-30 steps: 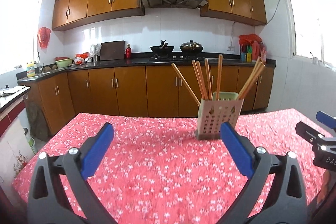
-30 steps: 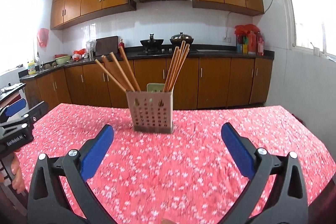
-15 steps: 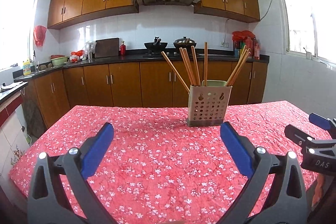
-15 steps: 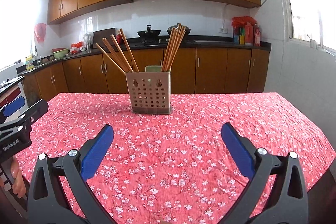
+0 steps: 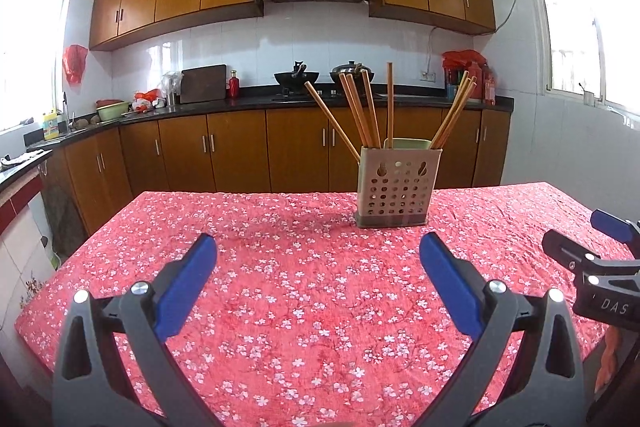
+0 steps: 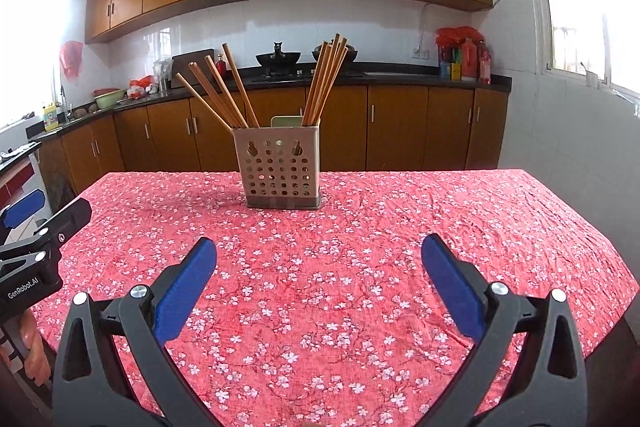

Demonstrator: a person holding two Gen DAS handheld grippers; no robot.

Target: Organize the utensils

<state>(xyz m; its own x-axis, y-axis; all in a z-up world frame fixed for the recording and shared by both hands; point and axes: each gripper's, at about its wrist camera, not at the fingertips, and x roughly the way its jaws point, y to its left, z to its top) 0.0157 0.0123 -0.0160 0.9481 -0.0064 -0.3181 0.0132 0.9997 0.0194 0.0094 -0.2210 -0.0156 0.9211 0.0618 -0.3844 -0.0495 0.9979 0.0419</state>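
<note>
A beige perforated utensil holder [image 5: 396, 187] stands on the far half of the table, and it also shows in the right wrist view [image 6: 279, 169]. Several wooden chopsticks [image 5: 362, 113] lean in it, fanned left and right [image 6: 224, 93]. My left gripper [image 5: 318, 279] is open and empty, low over the near part of the table. My right gripper [image 6: 319, 281] is open and empty, beside the left one. Each gripper shows at the edge of the other's view.
The table wears a red floral cloth [image 5: 304, 267] [image 6: 360, 247]. Behind it run brown kitchen cabinets with a black counter [image 5: 240, 103], a stove with pots [image 5: 296, 77] and bottles [image 5: 476, 79]. The table's edges fall off left and right.
Both grippers have pulled back and levelled out; the holder now looks farther away and higher in both views. Both stay open and empty.
</note>
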